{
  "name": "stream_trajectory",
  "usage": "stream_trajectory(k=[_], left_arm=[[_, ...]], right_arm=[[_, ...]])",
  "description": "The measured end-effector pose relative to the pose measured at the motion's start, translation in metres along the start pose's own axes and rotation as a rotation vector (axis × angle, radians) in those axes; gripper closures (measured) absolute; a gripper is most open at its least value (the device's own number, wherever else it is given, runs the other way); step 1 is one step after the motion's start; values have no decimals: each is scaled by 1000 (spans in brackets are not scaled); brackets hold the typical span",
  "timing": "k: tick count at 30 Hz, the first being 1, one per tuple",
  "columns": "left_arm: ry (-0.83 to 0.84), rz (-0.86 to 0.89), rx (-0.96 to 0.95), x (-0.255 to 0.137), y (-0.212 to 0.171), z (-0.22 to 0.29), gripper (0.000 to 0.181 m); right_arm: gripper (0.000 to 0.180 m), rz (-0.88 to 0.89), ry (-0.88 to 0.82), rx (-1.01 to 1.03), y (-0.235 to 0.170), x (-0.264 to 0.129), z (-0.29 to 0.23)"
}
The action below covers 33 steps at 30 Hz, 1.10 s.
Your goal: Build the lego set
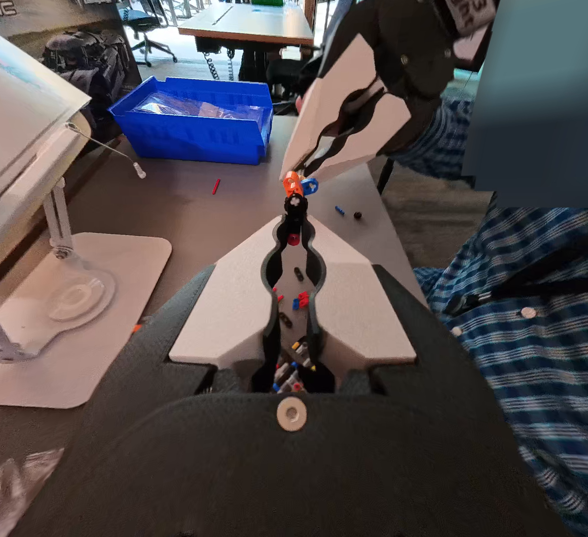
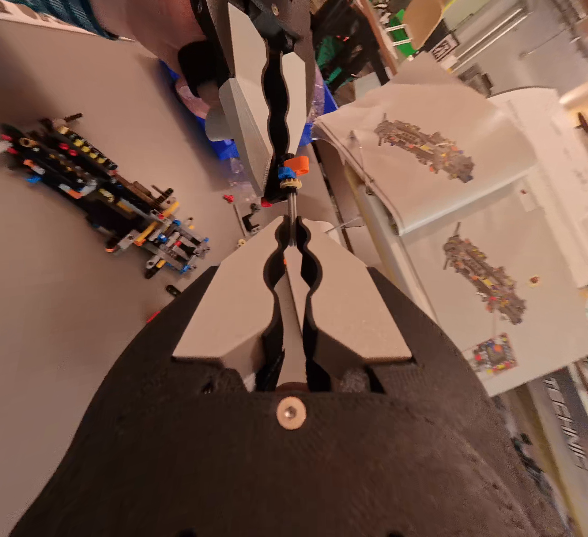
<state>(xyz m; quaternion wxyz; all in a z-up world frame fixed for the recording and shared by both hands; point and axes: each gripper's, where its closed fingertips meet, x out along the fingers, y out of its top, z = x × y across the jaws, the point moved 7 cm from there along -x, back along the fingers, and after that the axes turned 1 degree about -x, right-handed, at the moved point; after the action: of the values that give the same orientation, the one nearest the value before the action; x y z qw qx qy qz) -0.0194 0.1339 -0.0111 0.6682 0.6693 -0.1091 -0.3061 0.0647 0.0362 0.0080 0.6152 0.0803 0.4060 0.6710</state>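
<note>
Holding clear bags — blue bin [image 1: 197, 136]; claws [image 1: 294, 222] clamped

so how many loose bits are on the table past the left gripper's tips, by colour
red pin: 1
blue pin: 1
black round piece: 1
total: 3, counting only the left wrist view and leaving out the pieces seen between the left gripper fingers

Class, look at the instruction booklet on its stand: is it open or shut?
Open. The booklet lies spread on the stand, its pages showing printed pictures of the model.
</note>
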Motion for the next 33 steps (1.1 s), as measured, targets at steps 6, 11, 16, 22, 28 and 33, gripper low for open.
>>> stream_trajectory(k=[6,11,16,22,28,33], left_arm=[[-44,83,-186,-2,0,-7,174],[-44,114,-216,-2,-1,-10,175],[-21,123,-197,-3,-2,-11,175],[-43,144,-220,-5,0,-14,175],[-77,176,-185,-5,4,-11,175],[-117,203,-94,-3,10,-3,175]], right_arm=[[179,-71,-191,-212,4,4,0],[179,-100,-270,-326,5,8,-1],[174,-64,-246,-272,3,11,3],[167,-41,-169,-142,-2,8,9],[167,123,10,187,-3,-1,21],[149,311,252,529,-5,-4,27]])
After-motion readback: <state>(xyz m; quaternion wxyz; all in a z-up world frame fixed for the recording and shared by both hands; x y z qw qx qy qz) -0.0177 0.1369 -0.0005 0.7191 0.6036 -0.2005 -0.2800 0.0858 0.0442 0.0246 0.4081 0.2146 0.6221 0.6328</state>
